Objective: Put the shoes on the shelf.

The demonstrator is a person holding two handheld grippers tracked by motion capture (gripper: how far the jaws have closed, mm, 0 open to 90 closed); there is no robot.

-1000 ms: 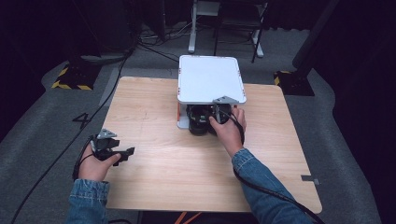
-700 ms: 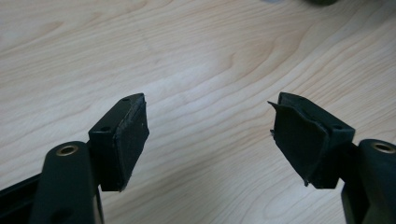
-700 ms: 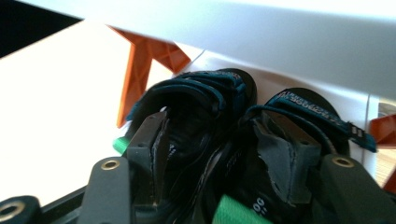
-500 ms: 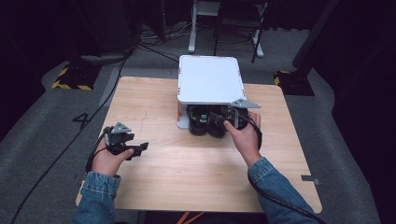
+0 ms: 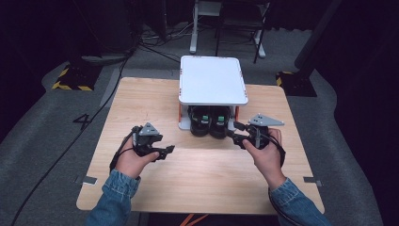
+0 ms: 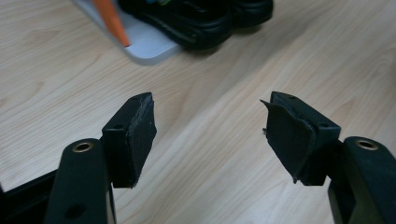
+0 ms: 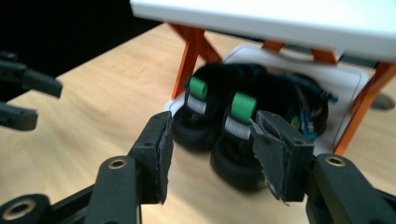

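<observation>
A pair of black shoes (image 5: 209,121) with green heel tabs stands on the lower plate of a white rack (image 5: 212,79) with orange legs, at the table's back centre. My right gripper (image 5: 234,133) hovers just right of the shoes and points at them. Its jaws have just been closing, still apart with nothing between them. In the right gripper view the shoes (image 7: 236,140) lie just beyond my right gripper (image 7: 210,156). My left gripper (image 5: 168,150) is at the front left and points right. Its jaws have also just been closing on nothing, and in the left gripper view my left gripper (image 6: 208,126) frames bare wood.
The wooden table (image 5: 202,188) has bare surface in front of the rack and on both sides. An orange leg (image 6: 109,21) and the rack's white base plate (image 6: 147,44) show in the left gripper view. Cables trail from both grippers toward the person.
The right hand has drawn back from the shoes under the rack, to the right and nearer the person. The left hand has moved right toward the table's middle.
</observation>
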